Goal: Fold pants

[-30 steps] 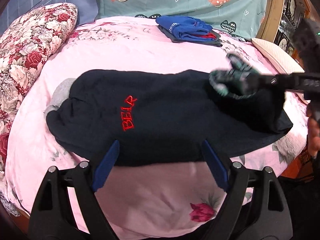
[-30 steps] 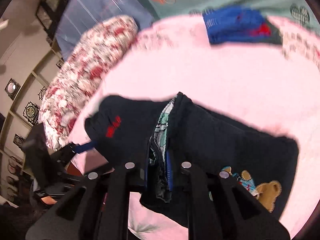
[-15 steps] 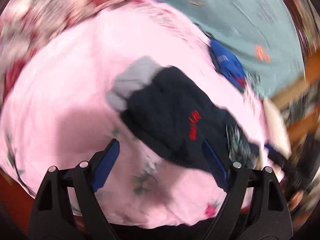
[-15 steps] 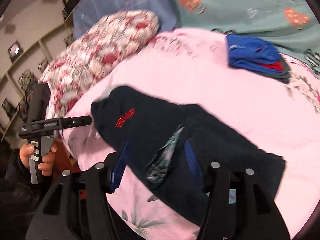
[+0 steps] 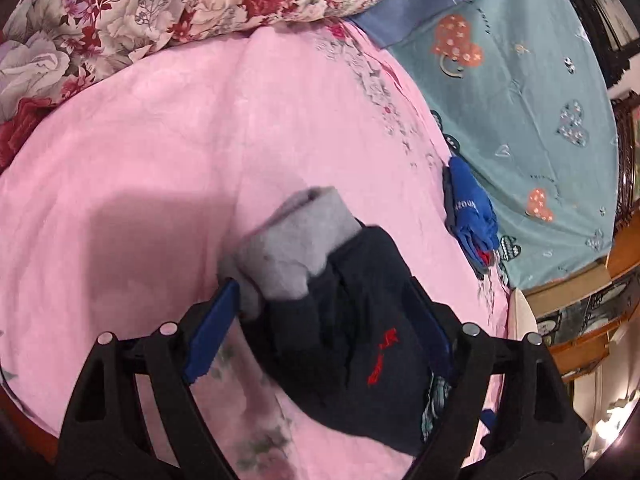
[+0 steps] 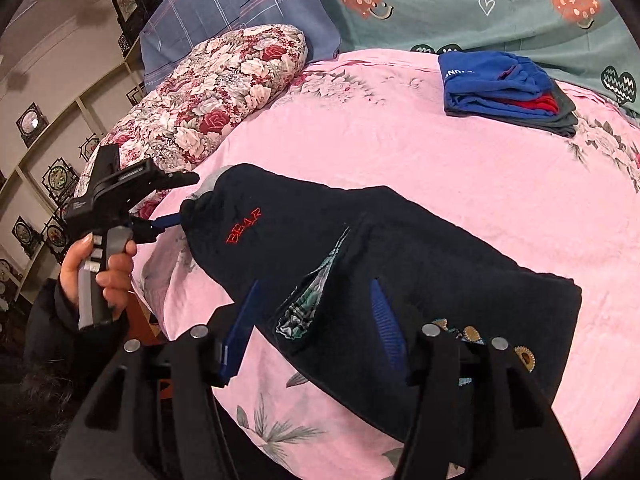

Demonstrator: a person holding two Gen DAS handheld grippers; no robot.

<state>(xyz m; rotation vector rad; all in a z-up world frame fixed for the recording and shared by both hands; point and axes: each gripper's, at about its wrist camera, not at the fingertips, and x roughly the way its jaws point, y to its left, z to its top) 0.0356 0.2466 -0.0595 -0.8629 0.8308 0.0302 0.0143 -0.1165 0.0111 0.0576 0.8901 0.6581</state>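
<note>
The dark navy pants (image 6: 400,248) with red "BEAR" lettering lie folded on the pink bedspread (image 6: 440,160). A plaid lining shows at a fold near the middle. The grey cuffs (image 5: 292,244) stick out at the left end. My left gripper (image 5: 316,320) is open, its blue pads straddling the cuff end of the pants; it also shows in the right wrist view (image 6: 176,204) at the pants' left end. My right gripper (image 6: 316,320) is open over the pants' near edge by the plaid lining, holding nothing.
A stack of folded blue, red and grey clothes (image 6: 504,88) lies at the back of the bed. A floral quilt roll (image 6: 208,100) lies along the left side. Teal and blue pillows (image 6: 460,0) stand at the head. Wooden furniture (image 5: 592,304) stands beside the bed.
My right gripper has let go of the pants and opened. My left gripper has swung to the left end and moved in around the grey cuffs.
</note>
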